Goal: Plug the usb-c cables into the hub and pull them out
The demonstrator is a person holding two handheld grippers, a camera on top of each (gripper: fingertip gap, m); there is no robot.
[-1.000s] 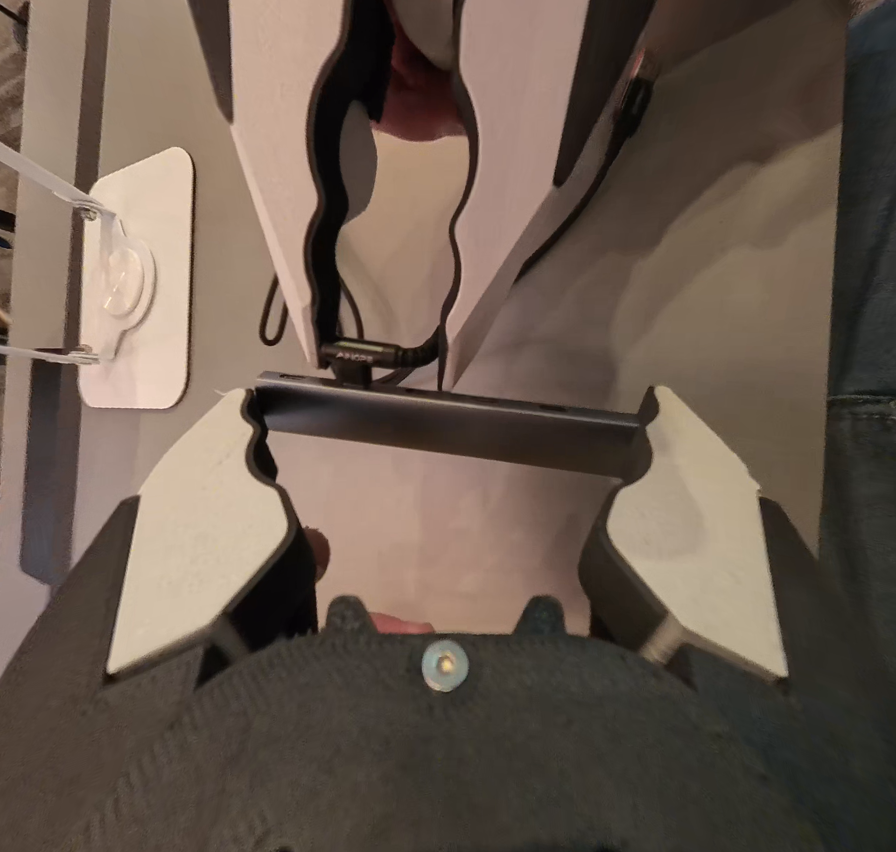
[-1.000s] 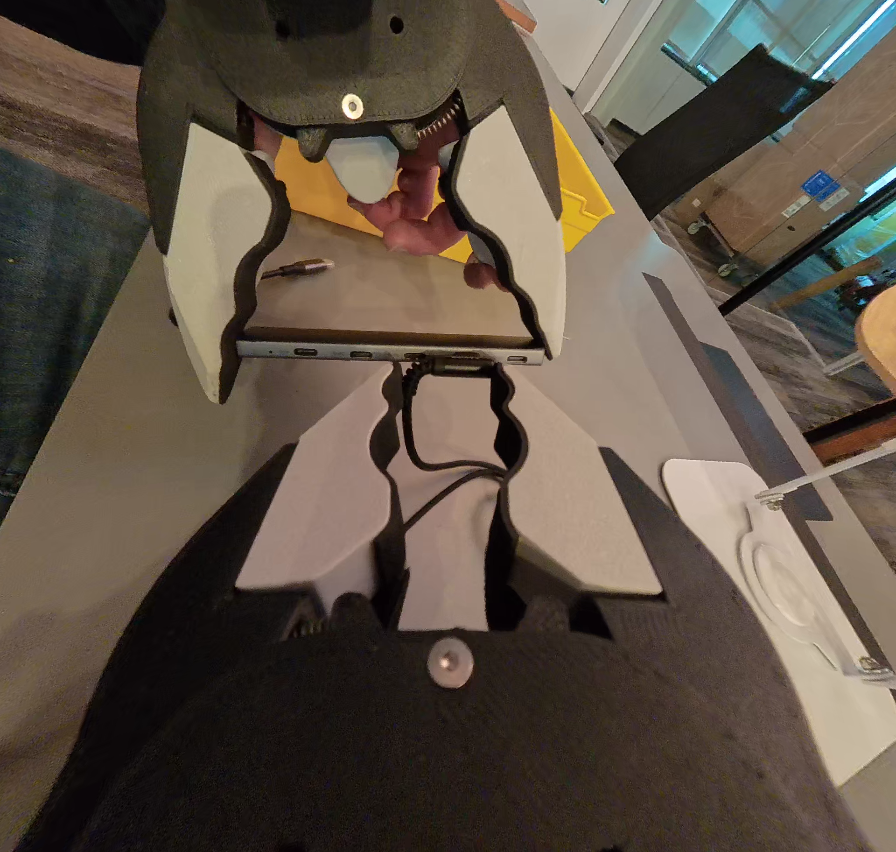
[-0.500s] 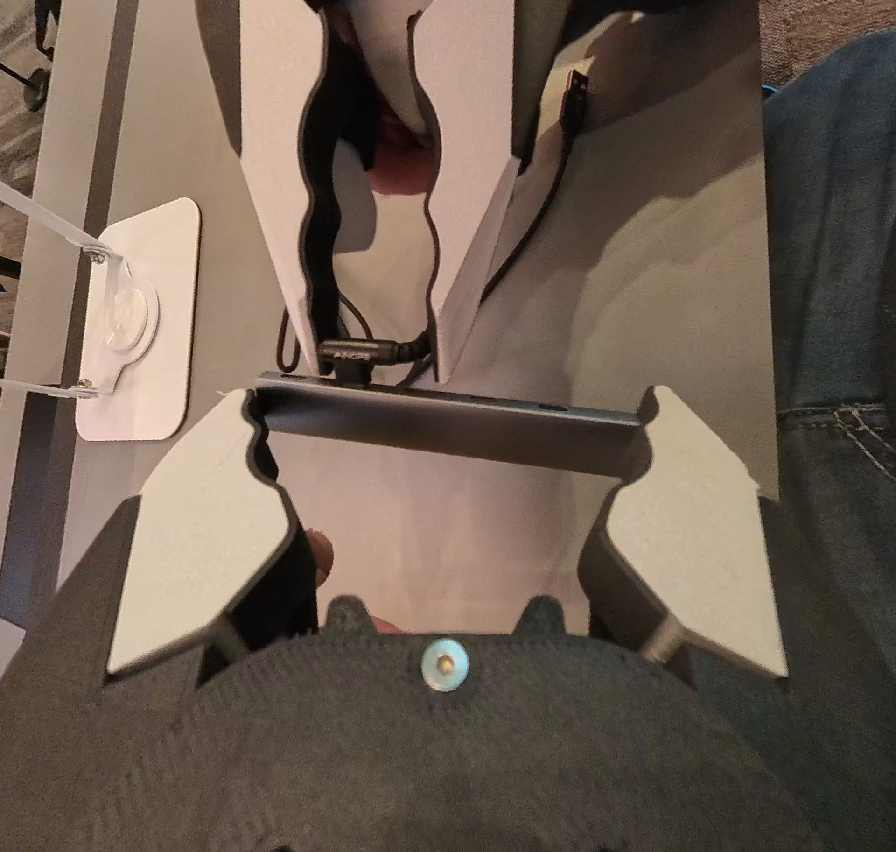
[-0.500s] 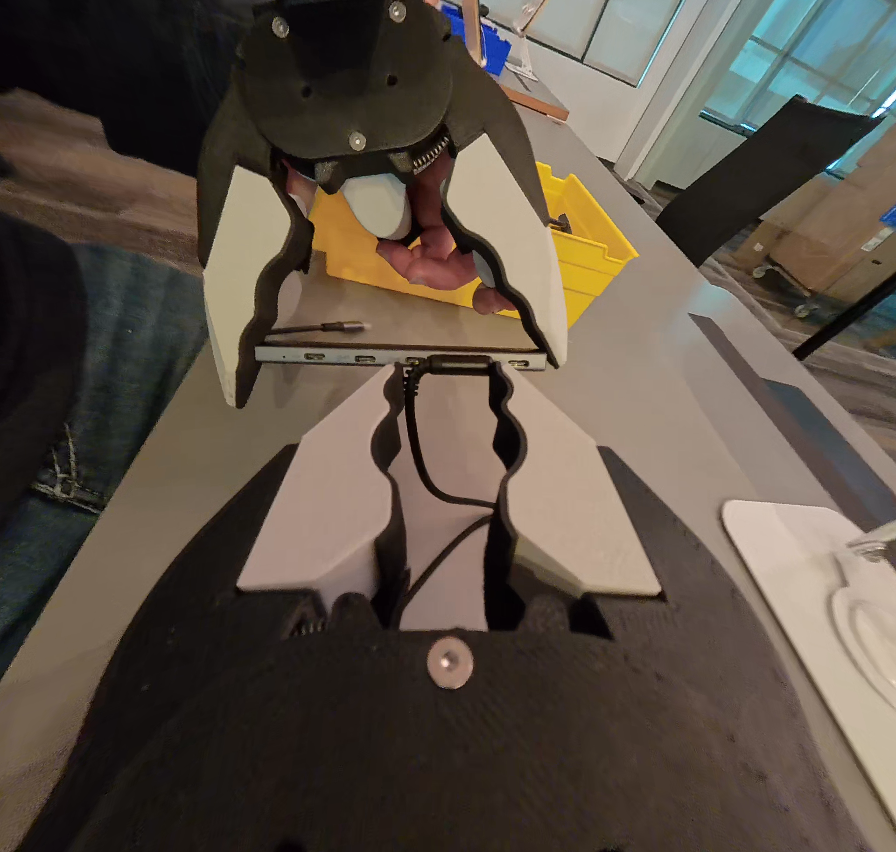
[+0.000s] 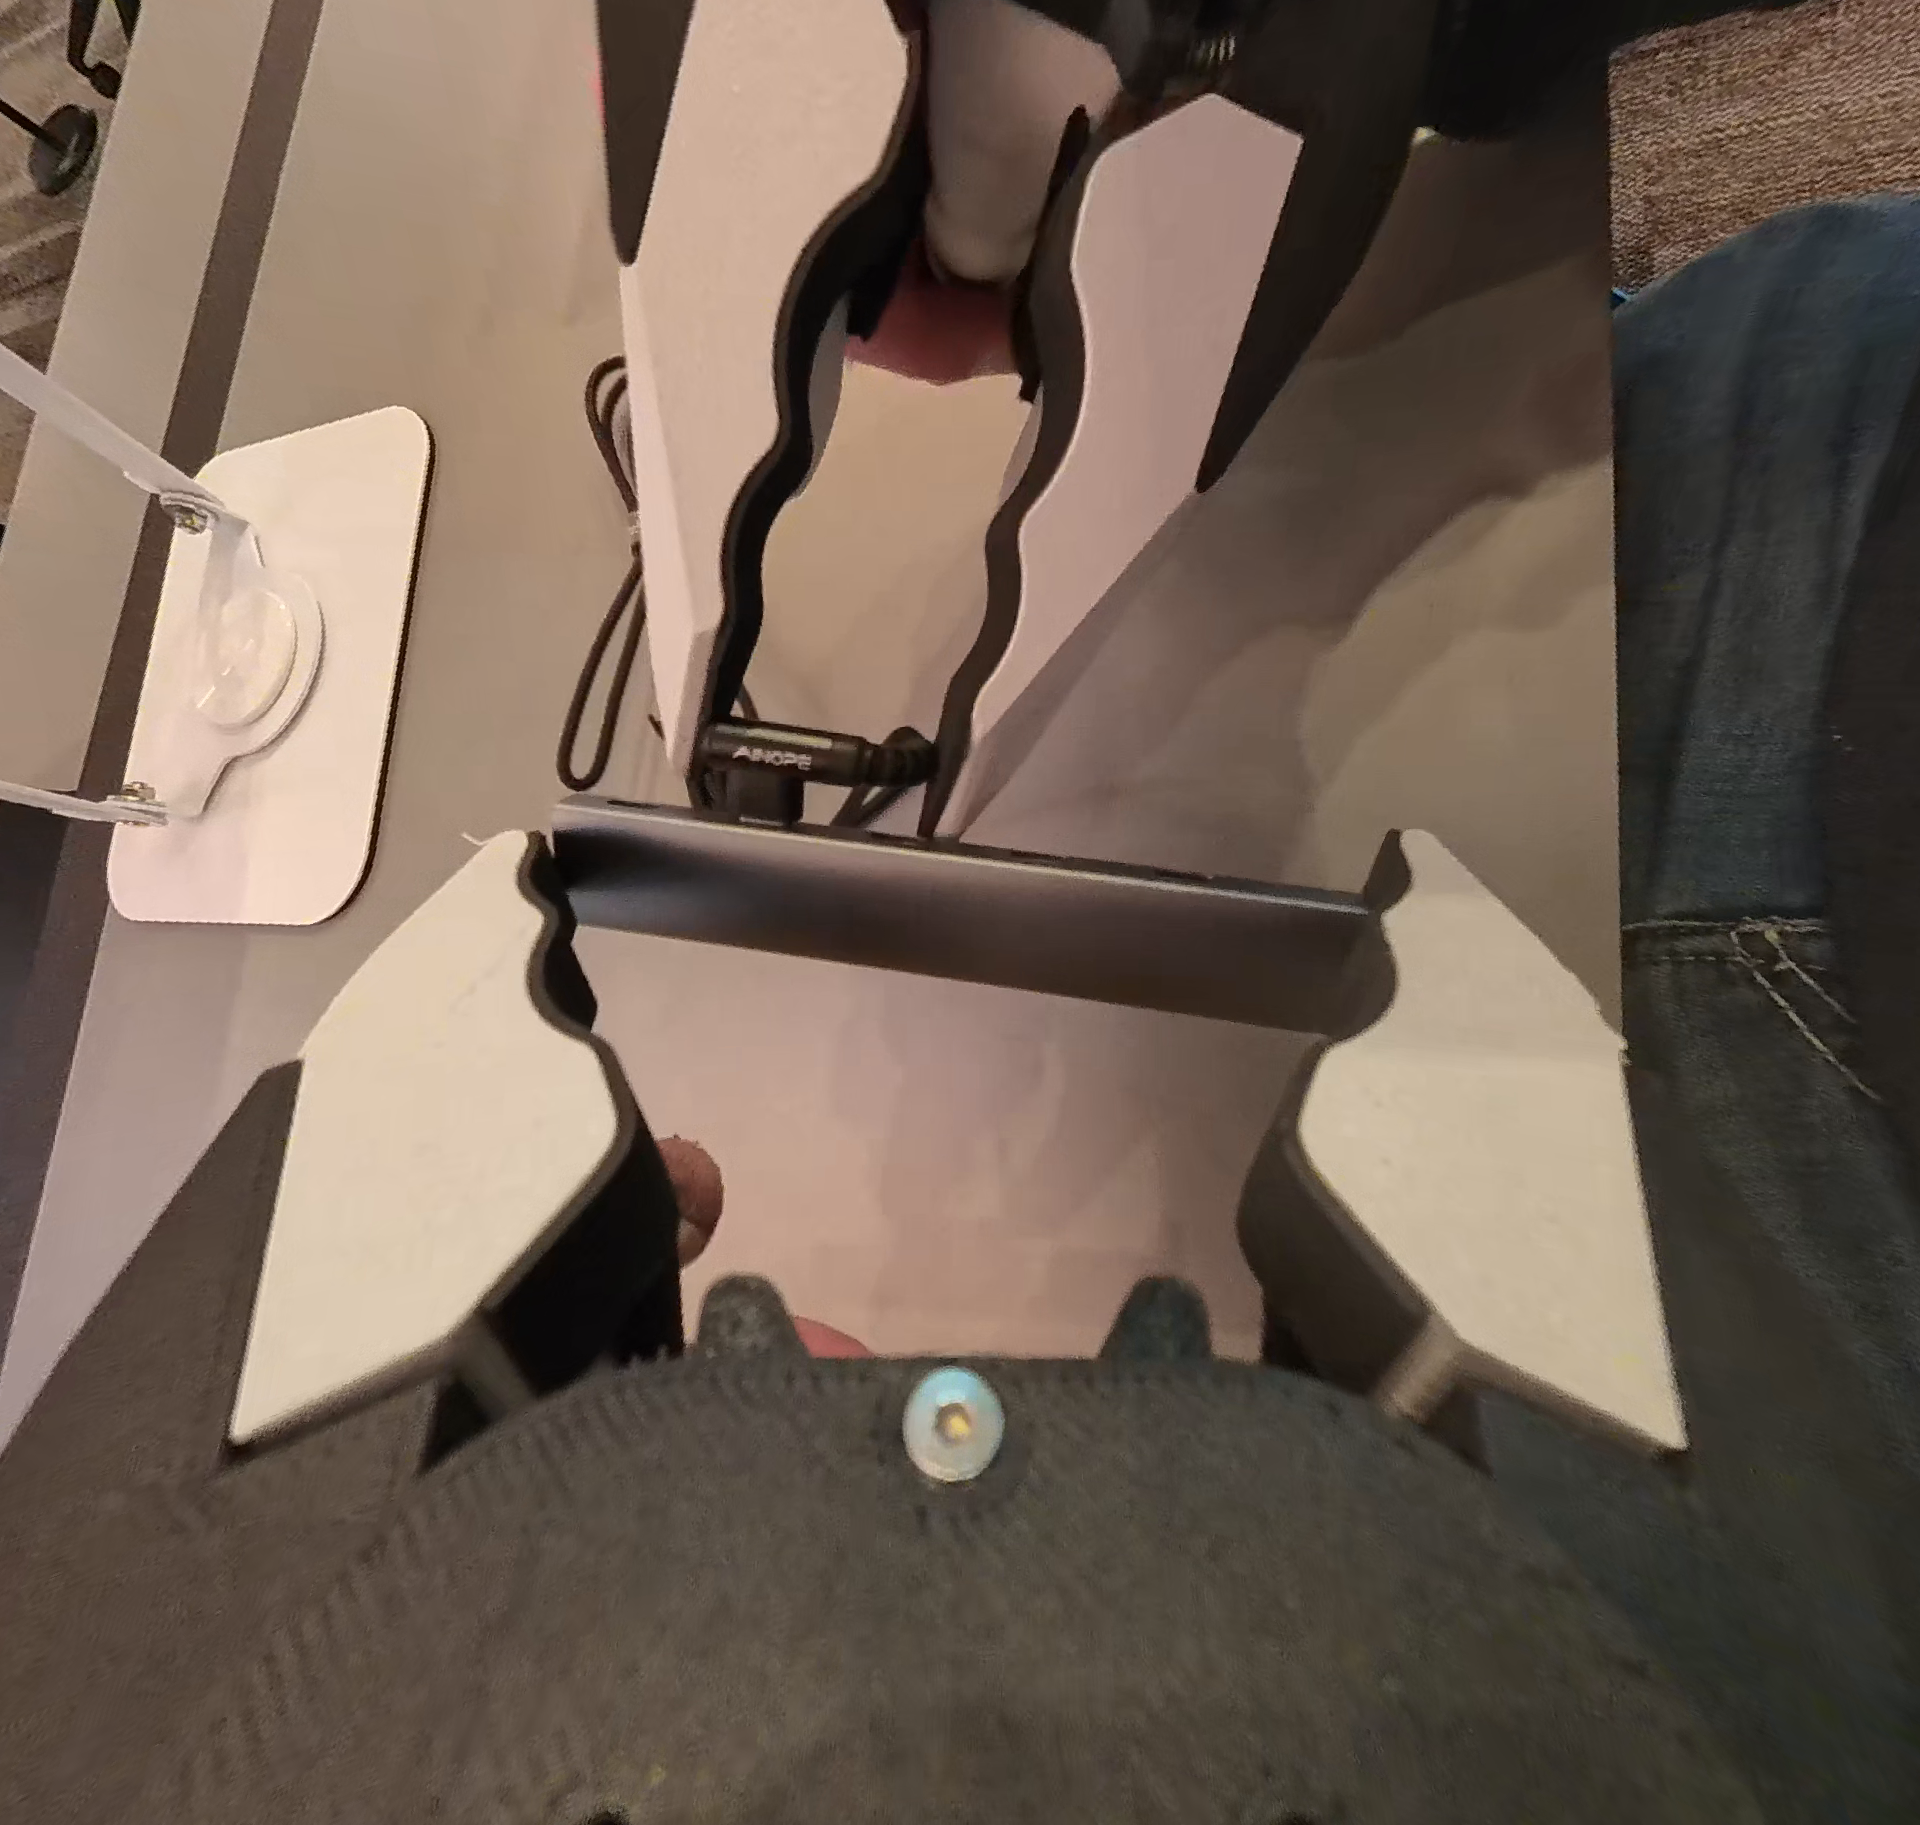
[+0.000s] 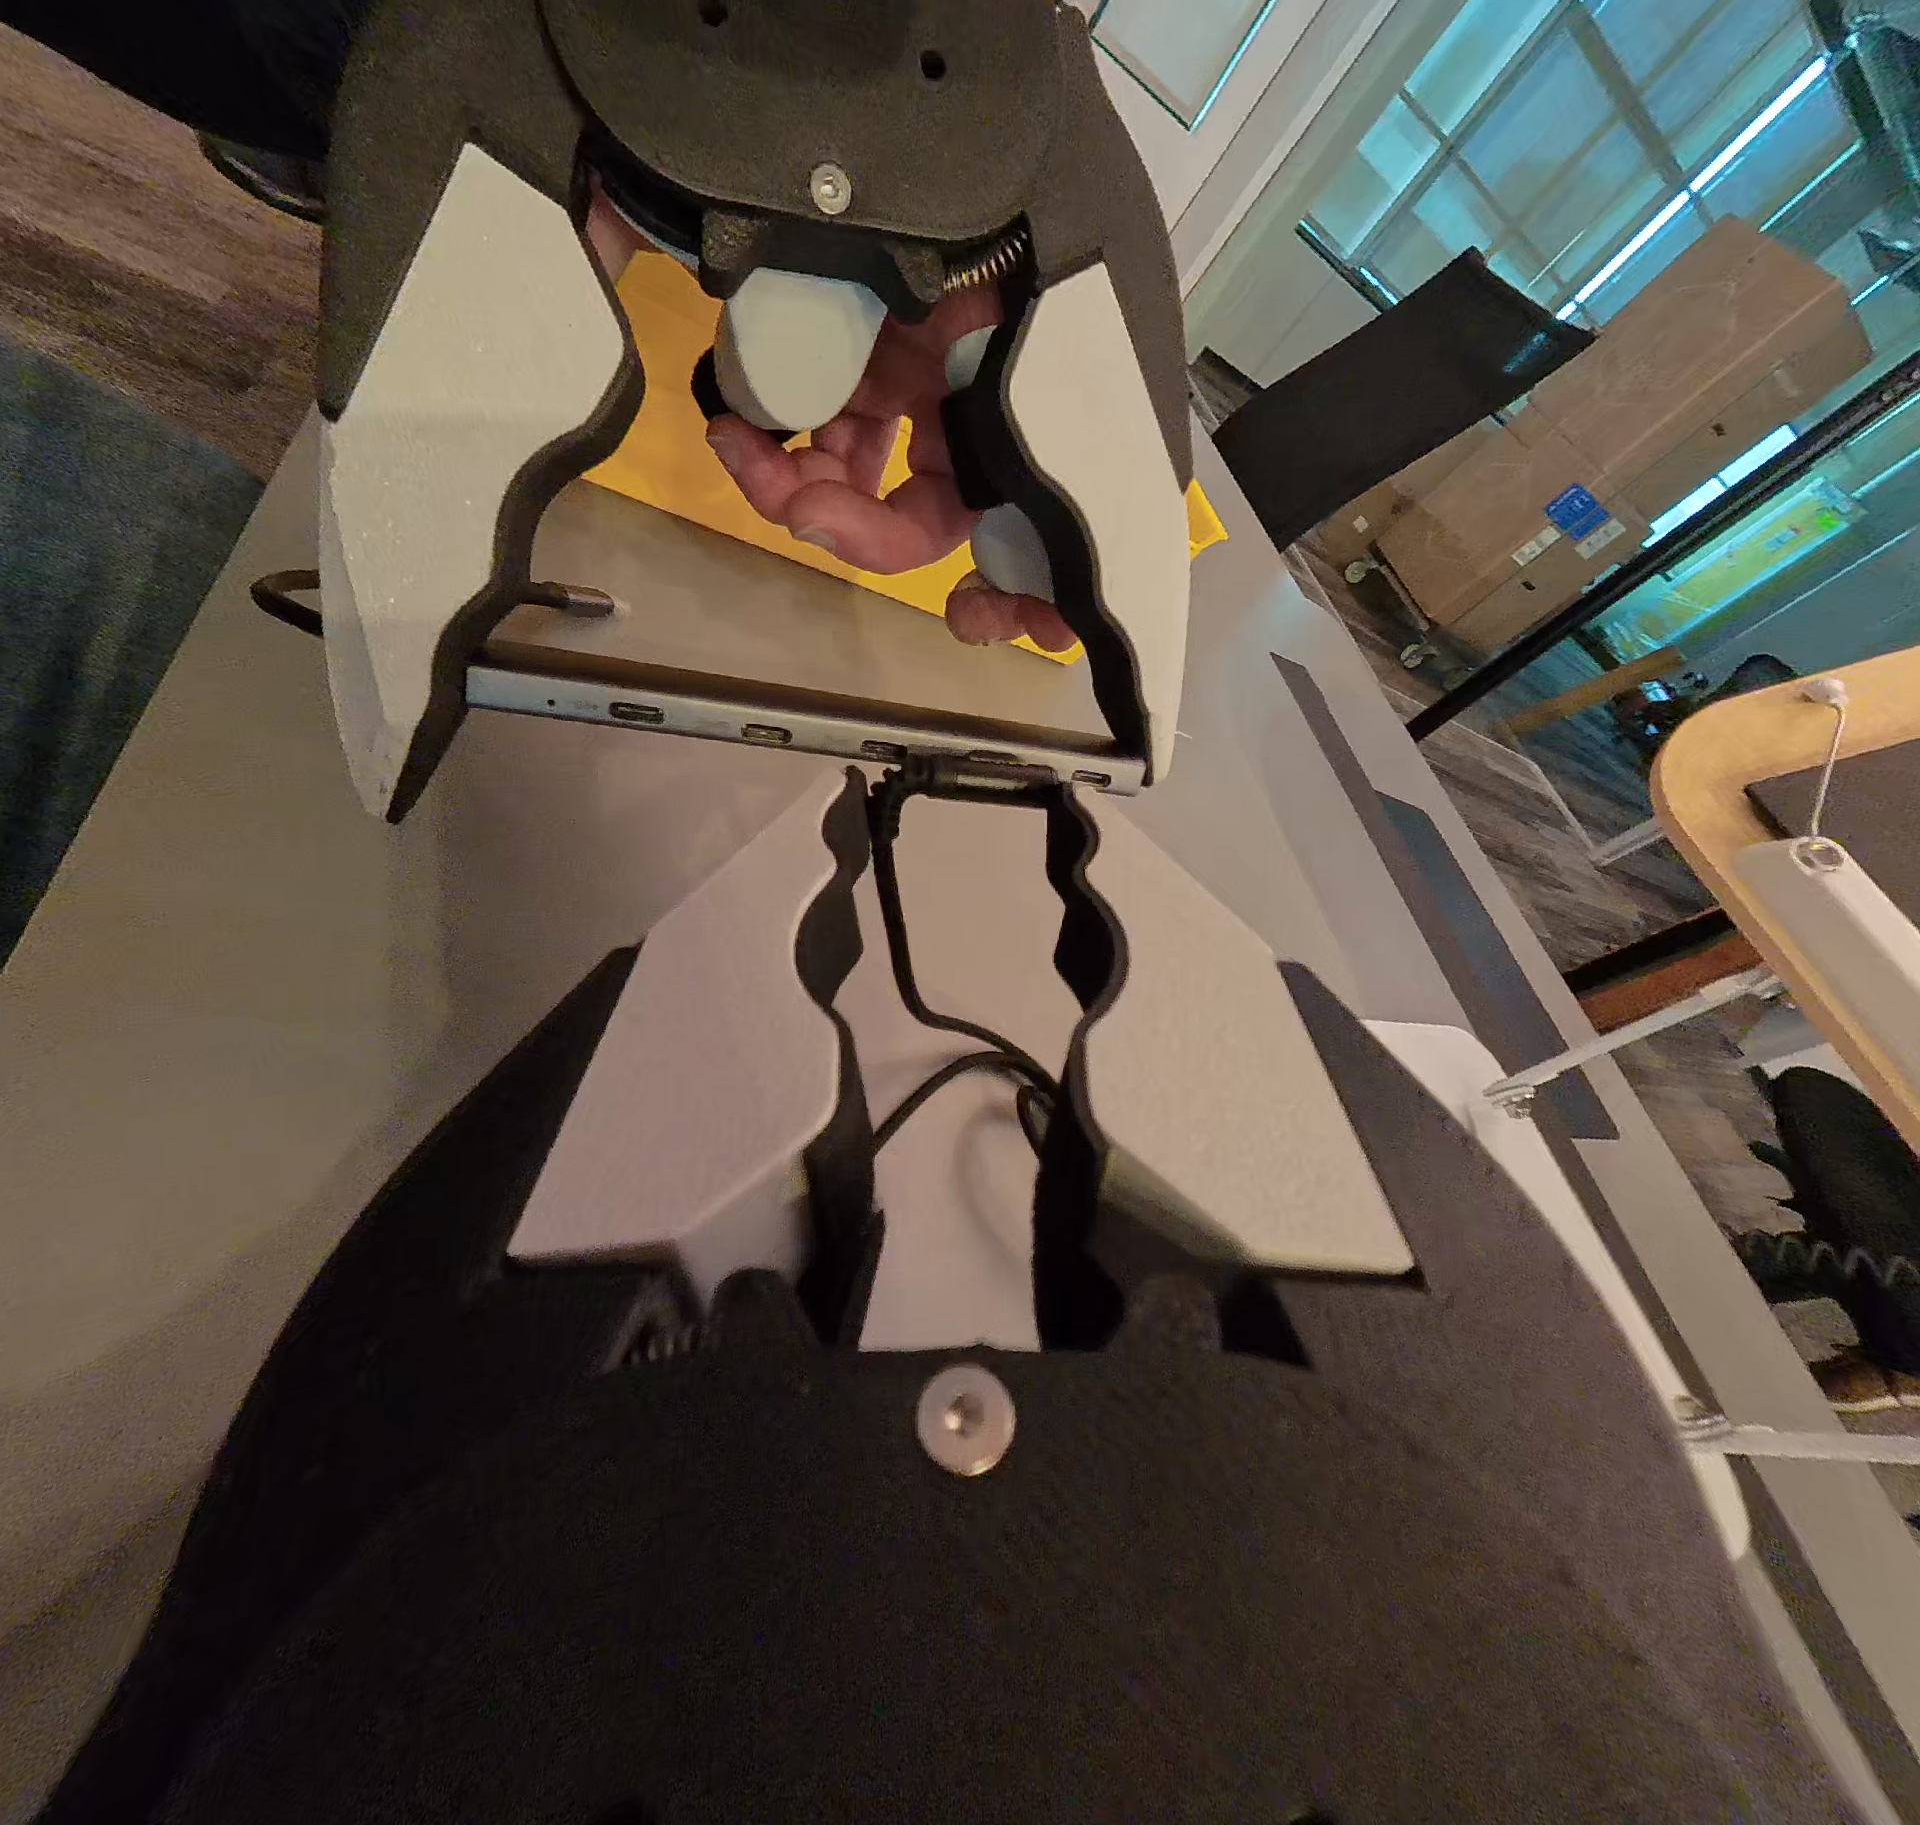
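Observation:
A dark grey USB-C hub point(image 5: 966, 902) is clamped end to end between the fingertips of my left gripper point(image 5: 961, 871), which holds it above the grey table point(image 5: 1351, 632). My right gripper point(image 5: 831, 773) comes in from the far side, shut on a black right-angle USB-C plug point(image 5: 805, 762) that sits in a port of the hub. In the right wrist view, my right gripper point(image 6: 956, 790) holds the plug point(image 6: 971, 773) against the hub's port row point(image 6: 727, 726), near its right end. The left gripper point(image 6: 774, 747) faces it. A second cable end point(image 6: 566, 596) lies loose on the table.
A white pad with a clear stand point(image 5: 260, 684) lies on the table to the left. A yellow bin point(image 6: 665, 393) stands behind the left gripper. A person's jeans leg point(image 5: 1766, 736) is past the table's right edge. The plug's cord point(image 5: 592, 674) loops on the table. Left and right tips are no more than a few centimetres apart.
Both grippers keep their hold on hub and plug. The pair has shifted and tilted over the table, and the loose cable end has left the left wrist view.

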